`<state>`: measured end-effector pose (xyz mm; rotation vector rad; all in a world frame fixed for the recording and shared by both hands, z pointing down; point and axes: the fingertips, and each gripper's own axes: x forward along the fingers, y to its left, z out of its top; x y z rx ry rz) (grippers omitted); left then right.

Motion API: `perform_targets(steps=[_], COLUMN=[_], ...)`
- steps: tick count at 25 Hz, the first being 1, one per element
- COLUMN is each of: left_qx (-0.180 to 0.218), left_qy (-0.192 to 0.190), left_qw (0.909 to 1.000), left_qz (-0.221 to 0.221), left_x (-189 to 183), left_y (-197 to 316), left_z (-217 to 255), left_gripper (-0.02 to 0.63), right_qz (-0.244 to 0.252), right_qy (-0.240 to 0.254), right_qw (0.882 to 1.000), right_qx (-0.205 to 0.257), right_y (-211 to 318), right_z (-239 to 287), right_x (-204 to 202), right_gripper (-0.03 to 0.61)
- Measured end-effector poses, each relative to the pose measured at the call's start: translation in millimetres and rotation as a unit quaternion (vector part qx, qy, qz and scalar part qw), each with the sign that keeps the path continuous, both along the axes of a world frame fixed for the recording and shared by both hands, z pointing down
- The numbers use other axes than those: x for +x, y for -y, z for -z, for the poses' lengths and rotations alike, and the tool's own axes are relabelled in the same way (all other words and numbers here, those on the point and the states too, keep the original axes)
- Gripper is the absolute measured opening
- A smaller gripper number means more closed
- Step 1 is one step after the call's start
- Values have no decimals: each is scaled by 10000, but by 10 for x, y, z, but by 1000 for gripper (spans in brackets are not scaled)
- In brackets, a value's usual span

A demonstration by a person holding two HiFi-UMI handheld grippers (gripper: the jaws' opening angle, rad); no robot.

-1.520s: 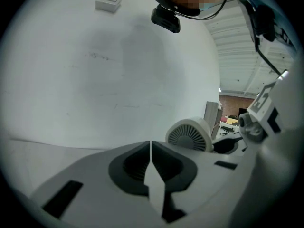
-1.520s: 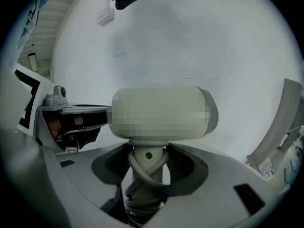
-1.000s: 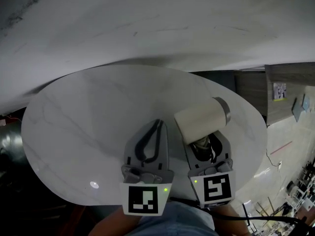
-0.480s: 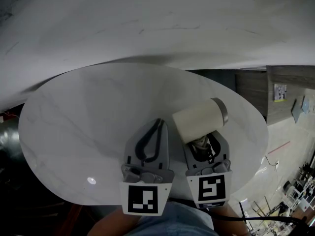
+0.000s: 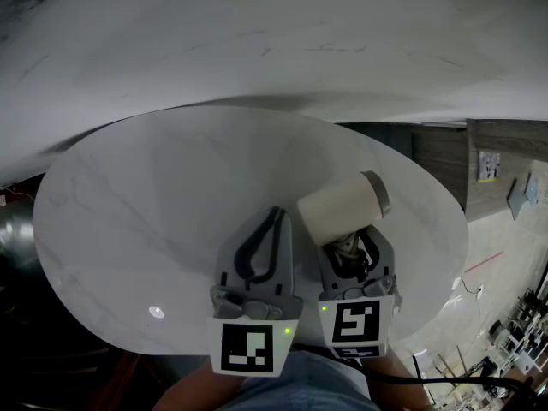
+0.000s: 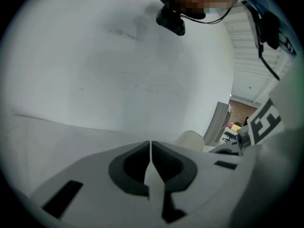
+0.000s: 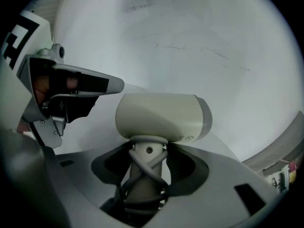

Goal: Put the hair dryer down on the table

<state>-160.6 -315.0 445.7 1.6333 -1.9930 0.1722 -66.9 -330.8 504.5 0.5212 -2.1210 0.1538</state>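
A cream hair dryer [image 5: 341, 208] with a grey nozzle ring points right over the right part of the round white marble table [image 5: 137, 212]. Its handle, wrapped in grey cord [image 7: 145, 172], stands between the jaws of my right gripper [image 5: 347, 245], which is shut on it. In the right gripper view the dryer's body [image 7: 159, 115] sits just above the right gripper [image 7: 148, 148]. Whether the dryer touches the tabletop I cannot tell. My left gripper [image 5: 276, 214] is beside it on the left, shut and holding nothing; in its own view the left gripper [image 6: 150, 145] shows its jaws pressed together.
A pale wall [image 5: 257, 32] rises right behind the table. To the right, past the table's edge, are a wooden panel [image 5: 505, 157] and floor [image 5: 505, 272] far below. A person's head with a dark camera [image 6: 171, 22] shows above in the left gripper view.
My right gripper with the hair dryer has drifted slightly left, closer to the left gripper. The left gripper has stayed in place, still shut.
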Motion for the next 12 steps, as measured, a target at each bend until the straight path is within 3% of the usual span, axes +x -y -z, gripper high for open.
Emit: perform_targets(steps=[12], left_qx=[46], left_qy=[-4], left_qw=[9998], left_qz=[214], left_x=[-98], left_y=[-139], left_z=[29], left_gripper=[17], right_qz=[148], right_qy=[-399], right_qw=[9991], right_qx=[61], right_y=[-38], right_z=[-126], right_x=[9], right_gripper=[230])
